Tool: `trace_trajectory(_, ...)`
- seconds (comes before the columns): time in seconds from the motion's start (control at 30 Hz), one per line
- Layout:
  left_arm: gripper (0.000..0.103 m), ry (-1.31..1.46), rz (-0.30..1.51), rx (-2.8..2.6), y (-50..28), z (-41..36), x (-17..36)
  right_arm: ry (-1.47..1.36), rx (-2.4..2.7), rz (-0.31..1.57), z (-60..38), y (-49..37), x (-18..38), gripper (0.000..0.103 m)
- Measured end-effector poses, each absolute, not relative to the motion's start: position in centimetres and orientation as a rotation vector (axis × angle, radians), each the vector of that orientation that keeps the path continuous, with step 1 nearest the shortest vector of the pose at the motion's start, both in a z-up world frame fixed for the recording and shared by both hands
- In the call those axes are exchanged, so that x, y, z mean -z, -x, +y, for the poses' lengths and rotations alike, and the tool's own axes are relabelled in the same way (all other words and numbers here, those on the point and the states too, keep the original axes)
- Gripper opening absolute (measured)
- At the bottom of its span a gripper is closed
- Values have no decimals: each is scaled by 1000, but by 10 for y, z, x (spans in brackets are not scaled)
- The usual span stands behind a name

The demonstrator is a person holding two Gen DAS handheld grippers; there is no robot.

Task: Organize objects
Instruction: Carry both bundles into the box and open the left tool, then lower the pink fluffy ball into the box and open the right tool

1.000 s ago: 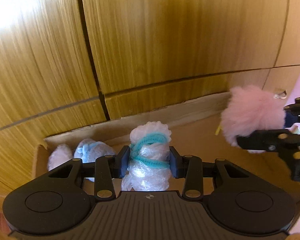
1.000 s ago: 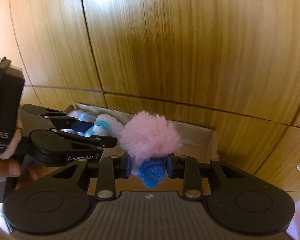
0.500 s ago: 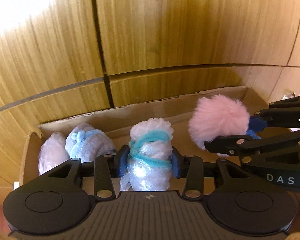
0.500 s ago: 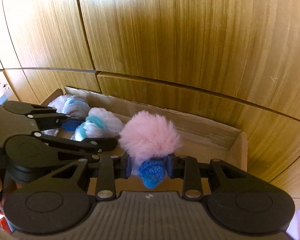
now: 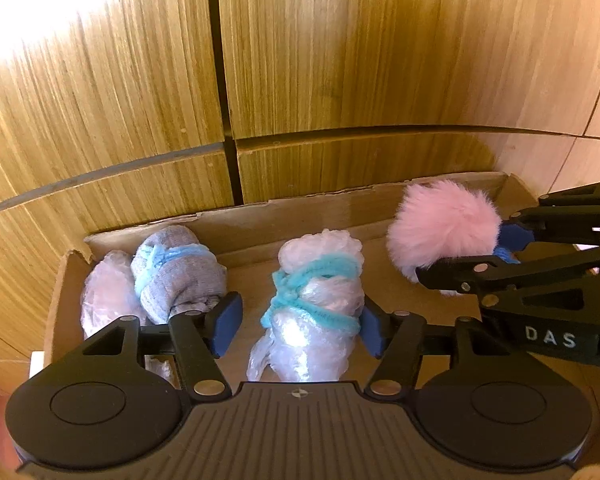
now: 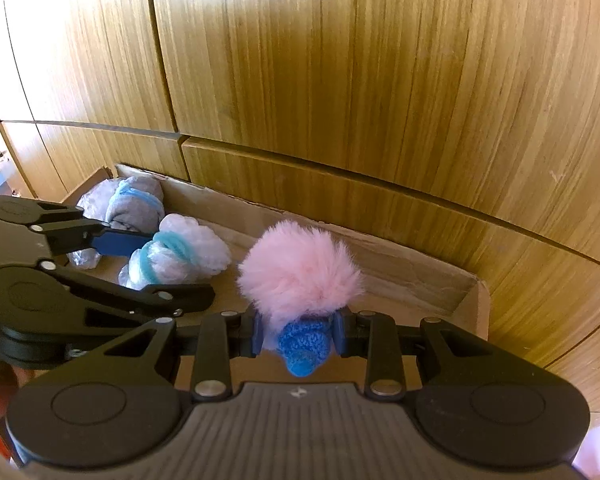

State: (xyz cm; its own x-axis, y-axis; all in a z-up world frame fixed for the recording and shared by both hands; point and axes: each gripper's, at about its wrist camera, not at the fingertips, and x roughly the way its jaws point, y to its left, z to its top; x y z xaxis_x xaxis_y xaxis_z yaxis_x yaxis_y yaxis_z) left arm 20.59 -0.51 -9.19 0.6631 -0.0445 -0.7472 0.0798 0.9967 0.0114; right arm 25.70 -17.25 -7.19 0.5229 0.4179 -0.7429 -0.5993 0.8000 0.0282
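Note:
A clear plastic bundle tied with turquoise pipe cleaner lies in a cardboard box. My left gripper is open around it, with a gap on the left side. The bundle also shows in the right wrist view. My right gripper is shut on a blue knitted piece with a pink fluffy pompom, held over the box's right half. The pompom also shows in the left wrist view.
A grey sock bundle tied with blue yarn and another plastic-wrapped bundle lie at the box's left end. Wooden cabinet fronts rise directly behind the box. The box's right wall is near the right gripper.
My left gripper has opened and let go of the plastic bundle, which now rests in the box. Both grippers have come lower into the box. The right gripper still holds the pompom.

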Motion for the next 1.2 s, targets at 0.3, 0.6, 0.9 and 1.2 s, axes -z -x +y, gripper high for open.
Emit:
trace_trajectory(0.3, 86, 7, 742, 119, -169, -1, 63, 216, -636, 830, -184, -255, 76, 29)
trace_trajectory(0.6, 86, 89, 706, 111, -180, 20, 27, 263, -652, 843, -157, -258, 77, 33)
trace_trajectory(0.9, 88, 125, 653, 118, -160, 36, 1, 245, -635, 811, -158, -245, 58, 54)
trace_trajectory(1.2, 89, 105, 588, 99, -108, 73, -30, 207, -639, 723, -164, -216, 8, 56)
